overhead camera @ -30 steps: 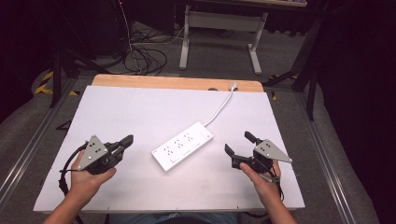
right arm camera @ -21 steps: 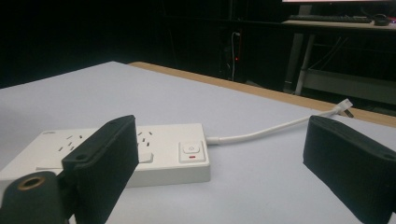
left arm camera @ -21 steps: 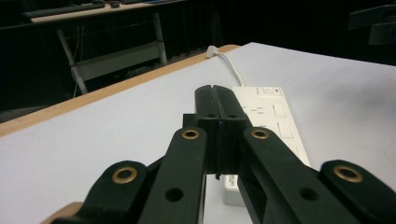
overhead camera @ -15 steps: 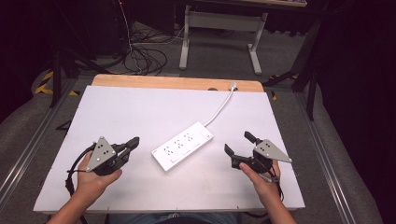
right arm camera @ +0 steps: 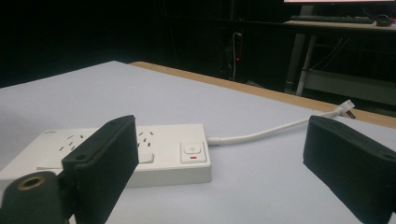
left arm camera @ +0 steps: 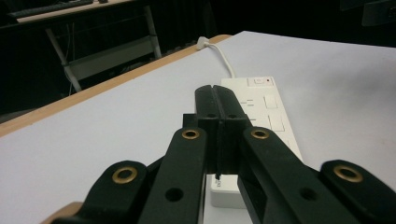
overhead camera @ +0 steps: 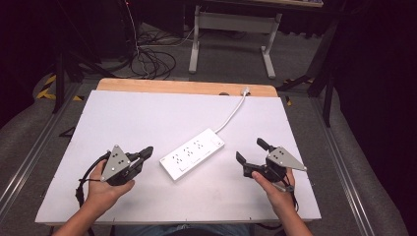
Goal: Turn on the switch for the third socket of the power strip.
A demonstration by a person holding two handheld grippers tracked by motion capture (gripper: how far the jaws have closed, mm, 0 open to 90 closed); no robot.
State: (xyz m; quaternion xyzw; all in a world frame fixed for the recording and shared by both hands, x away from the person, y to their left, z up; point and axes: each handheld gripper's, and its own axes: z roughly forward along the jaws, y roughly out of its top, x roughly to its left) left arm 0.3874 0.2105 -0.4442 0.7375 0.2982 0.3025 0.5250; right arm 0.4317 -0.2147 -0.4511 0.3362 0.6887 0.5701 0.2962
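Note:
A white power strip (overhead camera: 193, 153) lies slantwise in the middle of the white table top (overhead camera: 147, 115), its cord (overhead camera: 231, 115) running to a plug (overhead camera: 244, 91) at the far edge. My left gripper (overhead camera: 145, 151) rests left of the strip, held in a hand, with its jaws shut on nothing and pointing at the strip's near end. In the left gripper view the closed jaws (left arm camera: 216, 100) sit just before the strip (left arm camera: 268, 109). My right gripper (overhead camera: 250, 150) stands open right of the strip. The right gripper view looks between the spread jaws (right arm camera: 222, 140) at the strip's switch end (right arm camera: 194, 154).
A wooden strip (overhead camera: 172, 87) edges the table's far side. Beyond it are a floor with loose cables (overhead camera: 155, 61) and a white desk frame (overhead camera: 231, 29). Metal rails (overhead camera: 29, 157) run along both sides of the table.
The left hand has carried its shut gripper a little to the right, closer to the power strip. The right gripper and the strip have stayed where they were.

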